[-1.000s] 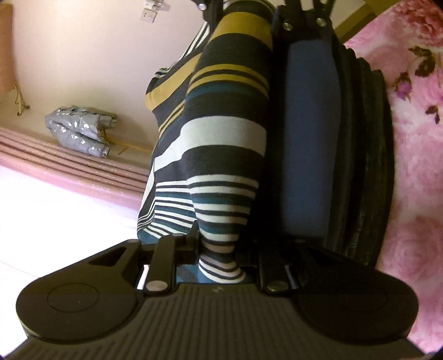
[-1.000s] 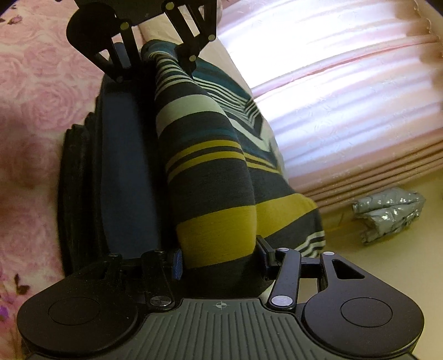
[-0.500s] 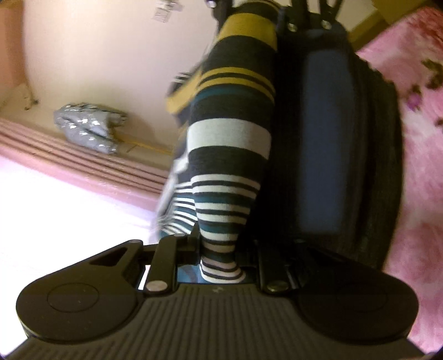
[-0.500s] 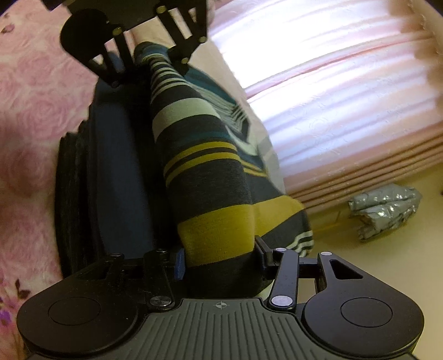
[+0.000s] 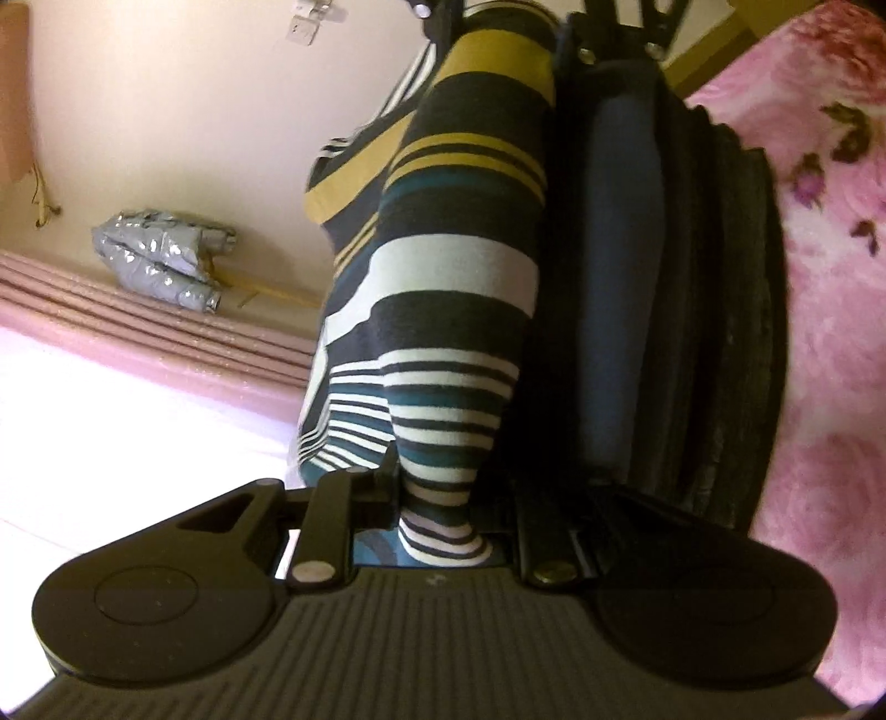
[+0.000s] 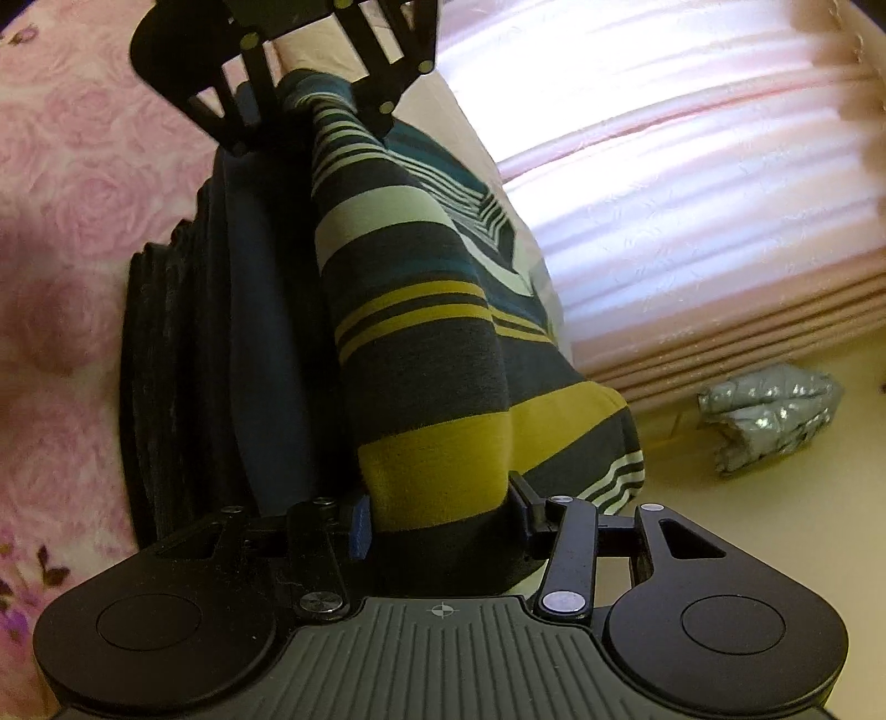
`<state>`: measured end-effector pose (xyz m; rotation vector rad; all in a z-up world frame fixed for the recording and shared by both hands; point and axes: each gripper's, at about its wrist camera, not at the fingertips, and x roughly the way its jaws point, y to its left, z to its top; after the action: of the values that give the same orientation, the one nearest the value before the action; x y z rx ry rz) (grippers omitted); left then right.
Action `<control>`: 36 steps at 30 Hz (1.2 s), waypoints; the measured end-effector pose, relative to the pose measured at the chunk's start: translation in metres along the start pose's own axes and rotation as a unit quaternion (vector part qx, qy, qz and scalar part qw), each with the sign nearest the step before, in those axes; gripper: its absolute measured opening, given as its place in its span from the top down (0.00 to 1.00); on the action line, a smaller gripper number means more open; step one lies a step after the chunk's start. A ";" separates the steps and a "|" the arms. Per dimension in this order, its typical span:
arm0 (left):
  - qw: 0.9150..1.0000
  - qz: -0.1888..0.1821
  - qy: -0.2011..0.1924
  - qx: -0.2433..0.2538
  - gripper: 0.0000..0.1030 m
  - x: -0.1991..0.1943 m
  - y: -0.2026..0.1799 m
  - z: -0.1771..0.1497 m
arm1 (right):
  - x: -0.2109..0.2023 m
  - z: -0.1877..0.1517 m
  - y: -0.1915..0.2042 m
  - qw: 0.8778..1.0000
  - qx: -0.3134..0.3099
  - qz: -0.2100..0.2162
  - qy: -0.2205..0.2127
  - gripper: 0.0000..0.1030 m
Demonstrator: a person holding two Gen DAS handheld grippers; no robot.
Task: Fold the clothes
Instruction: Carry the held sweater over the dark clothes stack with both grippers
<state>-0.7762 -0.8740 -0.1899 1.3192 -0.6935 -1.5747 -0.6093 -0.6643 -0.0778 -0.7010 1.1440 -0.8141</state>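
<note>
A striped garment [image 5: 459, 266] in yellow, teal, white and dark grey hangs stretched between my two grippers. My left gripper [image 5: 443, 498] is shut on its thin-striped end. My right gripper [image 6: 437, 509] is shut on its yellow-banded end [image 6: 432, 459]. Each gripper shows at the top of the other's view: the right one in the left wrist view [image 5: 559, 22], the left one in the right wrist view [image 6: 310, 94]. The garment is held beside a stack of dark folded clothes [image 5: 692, 288], navy on top [image 6: 260, 332], lying on the pink floral bedspread [image 5: 830, 304].
A pink curtain [image 6: 692, 221] with bright light through it fills one side. A crumpled silver bag [image 6: 769, 415] lies on the cream floor by the curtain's hem, also in the left wrist view [image 5: 160, 260]. A wall socket [image 5: 304, 22] sits on the cream wall.
Both grippers keep their hold on the striped garment. The views shifted slightly and the hanging part of the garment swung a little; the stack stayed put.
</note>
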 end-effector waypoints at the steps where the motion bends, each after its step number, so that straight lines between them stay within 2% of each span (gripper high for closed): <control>1: 1.000 0.000 0.001 0.003 0.84 0.007 0.002 0.000 | 0.002 0.001 0.001 1.000 0.003 0.000 0.003 0.55; 4: 1.000 -0.002 0.001 0.011 0.83 0.020 0.005 -0.001 | 0.005 0.001 0.010 1.000 -0.001 -0.008 0.009 0.55; 13: 1.000 -0.011 -0.006 0.016 0.83 0.021 0.003 -0.011 | 0.002 0.014 0.018 1.000 0.014 -0.005 0.026 0.55; 18: 1.000 -0.018 0.000 0.003 0.83 0.025 0.011 -0.009 | 0.000 0.023 -0.001 0.998 0.044 0.004 0.038 0.55; 23: 1.000 -0.005 0.000 0.011 0.83 0.018 0.002 -0.007 | 0.000 0.017 0.020 0.999 0.011 -0.006 0.035 0.55; 31: 1.000 -0.022 0.011 0.011 0.74 -0.003 0.014 -0.015 | -0.011 0.014 0.012 0.999 0.003 -0.002 0.036 0.46; 33: 0.999 -0.031 0.011 0.001 0.66 -0.016 0.014 -0.021 | -0.019 0.012 0.008 0.999 0.022 0.003 0.038 0.33; 36: 0.999 -0.035 0.004 -0.015 0.65 -0.035 0.013 -0.029 | -0.027 0.003 0.002 0.998 0.047 0.003 0.050 0.30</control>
<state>-0.7454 -0.8432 -0.1709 1.3406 -0.6220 -1.6289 -0.6113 -0.6405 -0.0648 -0.5837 1.1896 -0.9002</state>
